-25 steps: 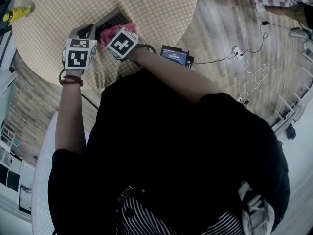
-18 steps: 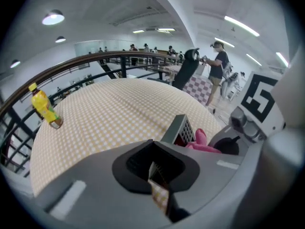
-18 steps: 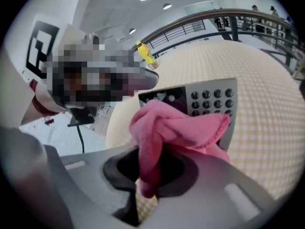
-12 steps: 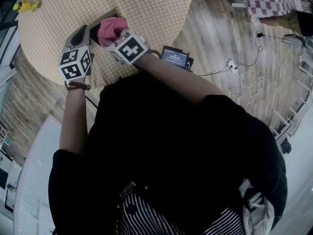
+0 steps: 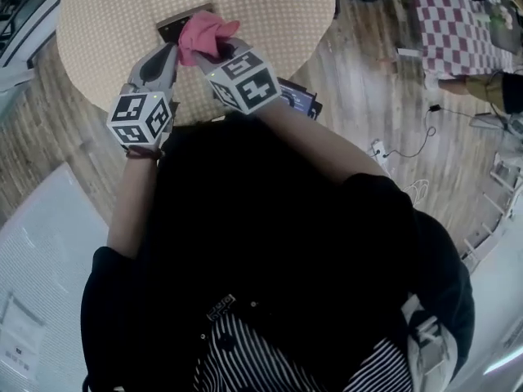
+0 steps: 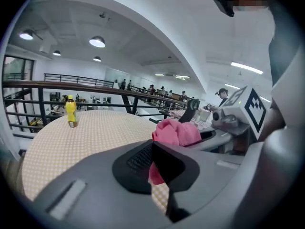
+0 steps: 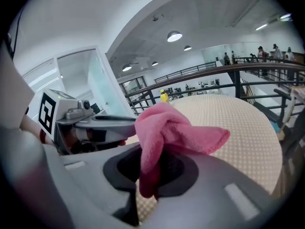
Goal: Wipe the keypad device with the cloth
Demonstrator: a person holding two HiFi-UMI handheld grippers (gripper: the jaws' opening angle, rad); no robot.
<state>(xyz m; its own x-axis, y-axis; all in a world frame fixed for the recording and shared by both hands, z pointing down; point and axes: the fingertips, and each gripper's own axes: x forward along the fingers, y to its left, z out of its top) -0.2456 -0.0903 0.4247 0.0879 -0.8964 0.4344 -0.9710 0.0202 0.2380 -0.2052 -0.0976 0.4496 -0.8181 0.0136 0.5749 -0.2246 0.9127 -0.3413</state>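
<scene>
1. Tabletop (image 5: 270, 6): round, beige checked cover; carries the keypad device.
2. Right hand-held gripper (image 5: 214, 51), at the near right of the keypad device: I read its jaws clamped on the cloth, with a bunched fold standing up above them.
3. Left hand-held gripper (image 5: 167, 53), just beside the near left of the keypad device: jaws close together, and I see nothing gripped between them.
4. Keypad device (image 5: 173, 28): dark and flat, near the tabletop's near edge, partly covered.
5. Cloth (image 5: 204, 33): pink, over the right part of the keypad device; I cannot tell whether it touches.
6. Yellow bottle (image 6: 70, 111): upright, well beyond the keypad device.
</scene>
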